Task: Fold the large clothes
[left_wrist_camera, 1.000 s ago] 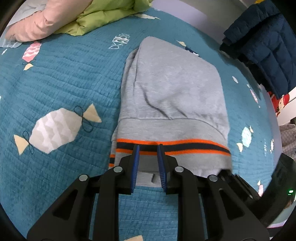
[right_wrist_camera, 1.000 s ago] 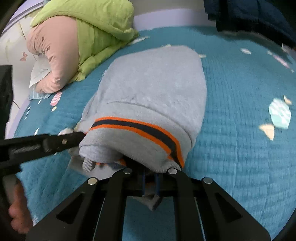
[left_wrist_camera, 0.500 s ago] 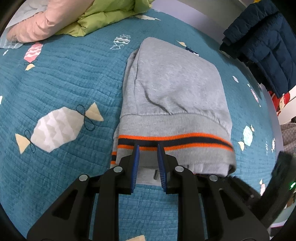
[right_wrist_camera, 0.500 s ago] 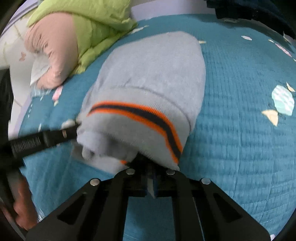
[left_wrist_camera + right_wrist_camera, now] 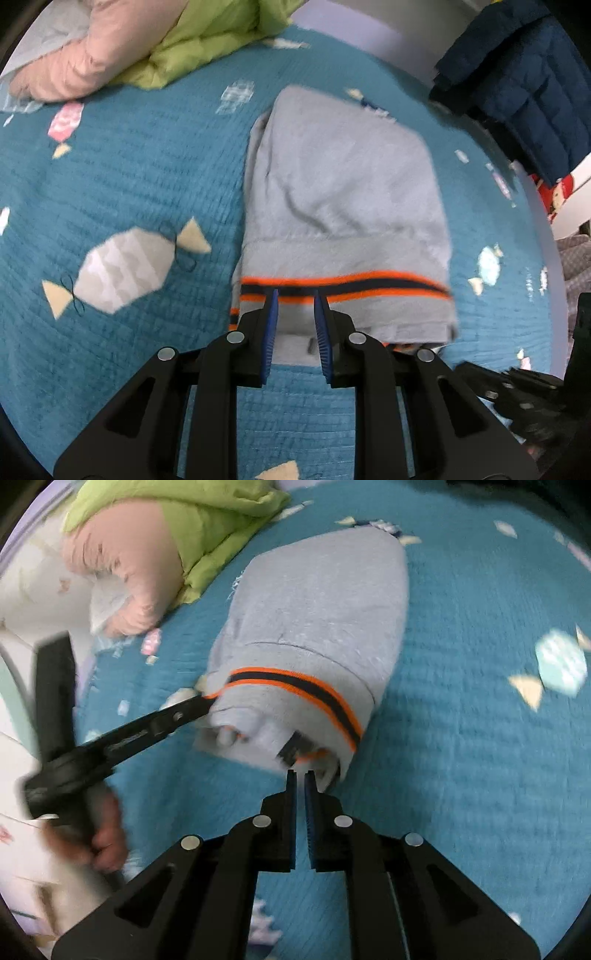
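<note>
A folded grey sweatshirt (image 5: pixel 343 184) lies on the teal quilt (image 5: pixel 129 166), its orange-and-navy striped hem (image 5: pixel 369 284) toward me. My left gripper (image 5: pixel 294 295) is shut on that hem, with grey cloth between its blue pads. From the right wrist view the sweatshirt (image 5: pixel 321 602) shows with the left gripper (image 5: pixel 201 703) at the hem's left end. My right gripper (image 5: pixel 300 773) hangs just short of the hem's near corner. Its jaws are opening from a narrow gap and nothing is between them.
A pink padded jacket (image 5: pixel 74 70) and a lime green one (image 5: pixel 192 37) are heaped at the far left of the bed. A navy quilted jacket (image 5: pixel 517 74) hangs at the far right. A person's hand (image 5: pixel 107 842) holds the left gripper's handle.
My right gripper has let go of the hem and drawn back and up from the sweatshirt, whose near corner now lies free. The left gripper has stayed put on the hem.
</note>
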{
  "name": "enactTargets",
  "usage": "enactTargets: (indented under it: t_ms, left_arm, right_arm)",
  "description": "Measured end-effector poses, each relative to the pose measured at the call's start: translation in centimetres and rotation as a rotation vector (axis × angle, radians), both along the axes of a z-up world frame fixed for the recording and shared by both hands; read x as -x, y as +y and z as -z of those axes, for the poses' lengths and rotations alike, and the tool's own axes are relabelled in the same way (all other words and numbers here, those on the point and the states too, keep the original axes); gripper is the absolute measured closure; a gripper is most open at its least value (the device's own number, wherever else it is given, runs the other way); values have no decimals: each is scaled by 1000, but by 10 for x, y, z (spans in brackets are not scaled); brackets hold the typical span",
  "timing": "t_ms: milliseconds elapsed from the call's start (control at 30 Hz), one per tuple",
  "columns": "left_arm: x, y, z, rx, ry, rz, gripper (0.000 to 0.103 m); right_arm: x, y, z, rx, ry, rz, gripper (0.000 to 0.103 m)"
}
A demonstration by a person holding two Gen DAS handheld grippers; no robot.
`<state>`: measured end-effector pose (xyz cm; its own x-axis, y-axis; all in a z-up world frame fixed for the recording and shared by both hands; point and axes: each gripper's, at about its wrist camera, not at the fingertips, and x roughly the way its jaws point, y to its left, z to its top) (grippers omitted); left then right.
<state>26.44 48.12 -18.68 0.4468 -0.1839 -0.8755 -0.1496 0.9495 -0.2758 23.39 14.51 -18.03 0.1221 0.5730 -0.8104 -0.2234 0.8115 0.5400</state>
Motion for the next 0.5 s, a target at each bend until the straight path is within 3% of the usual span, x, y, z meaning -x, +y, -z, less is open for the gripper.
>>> enactTargets:
  t_ms: [100,167,267,400,500]
  left_arm:
    - [-8,-4,-18,66,-51,23,82]
    - [-19,-14,-21,91,-58,43,82]
    - [-25,-35,-15,97,0,82,82]
    - [-2,-46,9,54,34,83,83]
    - [6,-37,13,100,38,47,81]
  right_arm:
    - [-19,-6,-30,-33,-91,38,97]
    - [-41,3,-31,-12,-133,68,97]
    - [-54,24,10,9,24,36,97]
    - [-37,31,51,61,137,-14,98]
    - [-27,34,84,143,244,-9,97]
